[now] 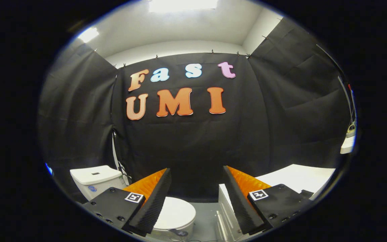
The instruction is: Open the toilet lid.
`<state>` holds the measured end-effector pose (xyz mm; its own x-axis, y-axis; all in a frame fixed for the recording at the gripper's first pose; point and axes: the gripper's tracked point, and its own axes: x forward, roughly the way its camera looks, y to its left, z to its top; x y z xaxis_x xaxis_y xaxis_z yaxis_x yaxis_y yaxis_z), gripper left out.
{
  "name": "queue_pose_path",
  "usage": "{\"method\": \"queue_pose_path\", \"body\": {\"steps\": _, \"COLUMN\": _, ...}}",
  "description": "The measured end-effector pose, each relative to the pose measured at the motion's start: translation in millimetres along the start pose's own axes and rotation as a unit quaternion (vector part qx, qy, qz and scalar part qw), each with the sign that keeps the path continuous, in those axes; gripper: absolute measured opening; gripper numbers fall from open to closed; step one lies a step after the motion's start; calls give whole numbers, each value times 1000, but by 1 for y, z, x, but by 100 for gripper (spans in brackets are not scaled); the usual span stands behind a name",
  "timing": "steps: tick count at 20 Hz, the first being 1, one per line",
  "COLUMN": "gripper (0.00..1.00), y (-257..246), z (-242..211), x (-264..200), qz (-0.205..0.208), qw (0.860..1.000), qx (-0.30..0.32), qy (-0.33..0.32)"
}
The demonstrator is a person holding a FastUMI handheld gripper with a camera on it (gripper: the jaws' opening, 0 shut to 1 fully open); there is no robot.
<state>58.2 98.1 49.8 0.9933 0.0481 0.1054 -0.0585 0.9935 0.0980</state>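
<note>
A white toilet stands low down, below and beyond my left finger. Its lid [175,212] lies flat and shut over the bowl, partly hidden by that finger. The white tank [94,179] rises behind it on the left. My gripper [197,173] is held high above the toilet, well apart from it. Its two fingers stand wide open with nothing between them, only the black cloth wall showing in the gap.
A white table or counter [297,176] with a metal frame [225,215] stands to the right of the toilet, behind my right finger. Grey floor [205,218] runs between toilet and table. Black cloth walls close in on three sides.
</note>
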Motion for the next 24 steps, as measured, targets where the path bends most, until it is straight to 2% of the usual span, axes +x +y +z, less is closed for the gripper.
{"method": "queue_pose_path", "body": {"steps": 3, "gripper": 99, "y": 34, "z": -11, "x": 10, "qz": 11, "qw": 1000, "qx": 28, "qy": 1}}
{"method": "queue_pose_path", "body": {"steps": 8, "gripper": 98, "y": 42, "z": -65, "x": 10, "qz": -33, "qw": 996, "qx": 89, "qy": -2}}
{"method": "queue_pose_path", "body": {"steps": 13, "gripper": 98, "y": 33, "z": -134, "x": -1, "qz": -63, "qw": 990, "qx": 120, "qy": 43}}
{"method": "queue_pose_path", "body": {"steps": 15, "gripper": 98, "y": 31, "z": -167, "x": -13, "qz": -70, "qw": 984, "qx": 144, "qy": 78}}
{"method": "queue_pose_path", "body": {"steps": 19, "gripper": 98, "y": 4, "z": -239, "x": -21, "qz": -95, "qw": 973, "qx": 152, "qy": 144}}
{"method": "queue_pose_path", "body": {"steps": 21, "gripper": 98, "y": -5, "z": -252, "x": -20, "qz": -113, "qw": 962, "qx": 187, "qy": 162}}
{"method": "queue_pose_path", "body": {"steps": 24, "gripper": 98, "y": -11, "z": -273, "x": -25, "qz": -137, "qw": 951, "qx": 200, "qy": 190}}
